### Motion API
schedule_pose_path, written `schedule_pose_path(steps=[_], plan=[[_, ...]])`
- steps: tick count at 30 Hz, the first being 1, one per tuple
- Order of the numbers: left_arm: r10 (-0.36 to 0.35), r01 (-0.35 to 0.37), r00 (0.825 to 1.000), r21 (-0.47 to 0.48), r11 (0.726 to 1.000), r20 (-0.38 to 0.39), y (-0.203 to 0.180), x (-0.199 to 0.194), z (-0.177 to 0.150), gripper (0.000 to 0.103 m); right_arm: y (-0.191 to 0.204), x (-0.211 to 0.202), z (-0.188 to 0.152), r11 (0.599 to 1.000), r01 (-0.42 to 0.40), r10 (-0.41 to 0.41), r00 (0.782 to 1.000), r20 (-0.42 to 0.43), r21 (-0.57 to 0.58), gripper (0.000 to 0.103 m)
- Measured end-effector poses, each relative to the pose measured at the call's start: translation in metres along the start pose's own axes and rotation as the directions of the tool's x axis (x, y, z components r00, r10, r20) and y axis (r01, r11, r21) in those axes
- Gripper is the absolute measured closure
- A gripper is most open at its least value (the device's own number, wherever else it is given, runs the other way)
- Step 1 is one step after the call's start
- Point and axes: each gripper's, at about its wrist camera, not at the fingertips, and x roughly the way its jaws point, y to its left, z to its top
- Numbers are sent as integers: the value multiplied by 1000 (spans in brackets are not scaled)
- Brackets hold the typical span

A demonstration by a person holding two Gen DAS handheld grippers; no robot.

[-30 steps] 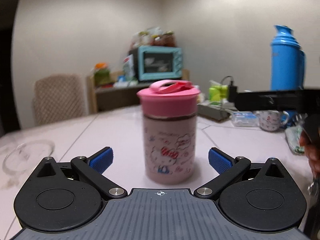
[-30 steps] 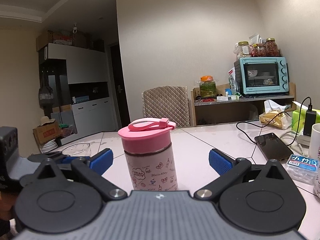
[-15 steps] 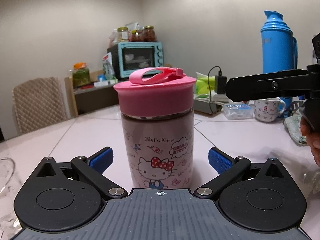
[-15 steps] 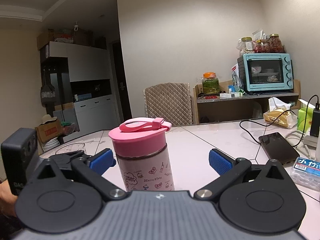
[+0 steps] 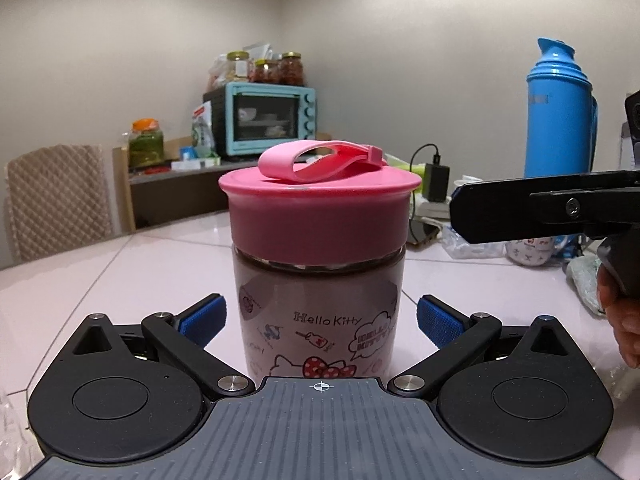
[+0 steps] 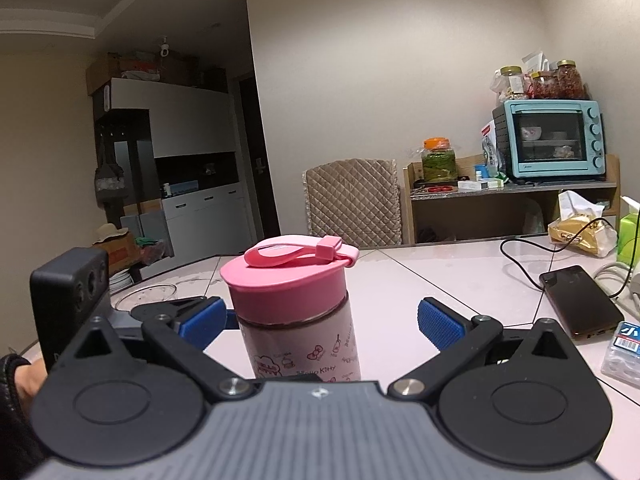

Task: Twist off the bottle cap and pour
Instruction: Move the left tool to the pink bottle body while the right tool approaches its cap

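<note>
A Hello Kitty bottle [image 5: 320, 312] with a pink screw cap [image 5: 318, 216] and a pink loop strap stands upright on the white table. My left gripper [image 5: 320, 320] is open, its blue pads on either side of the bottle's body, not touching. In the right wrist view the bottle [image 6: 304, 340] and its cap [image 6: 286, 284] stand between the blue pads of my open right gripper [image 6: 320, 320], nearer the left pad. The right gripper's finger [image 5: 540, 210] shows at cap height to the right in the left wrist view. The left gripper's body [image 6: 68, 300] shows at the left.
A blue thermos [image 5: 560, 116], a mug [image 5: 528, 246] and a charger [image 5: 436, 184] stand at the right. A phone [image 6: 580, 300] with cable and a small box [image 6: 624, 352] lie right. A glass dish [image 6: 144, 296] sits on the far left of the table [image 6: 440, 276]. A chair [image 6: 352, 200] and an oven shelf [image 6: 548, 144] stand behind.
My left gripper has moved in toward the bottle, which now fills the gap between its pads. My right gripper has closed in on it and dropped slightly. Both stay open.
</note>
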Motion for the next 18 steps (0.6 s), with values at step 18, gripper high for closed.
schedule_pose_path(steps=[18], plan=[[-3,4,1000,11,1000,-18,5,6,2,13,11,27,7,999,-17,15,999,-28,-38,0]])
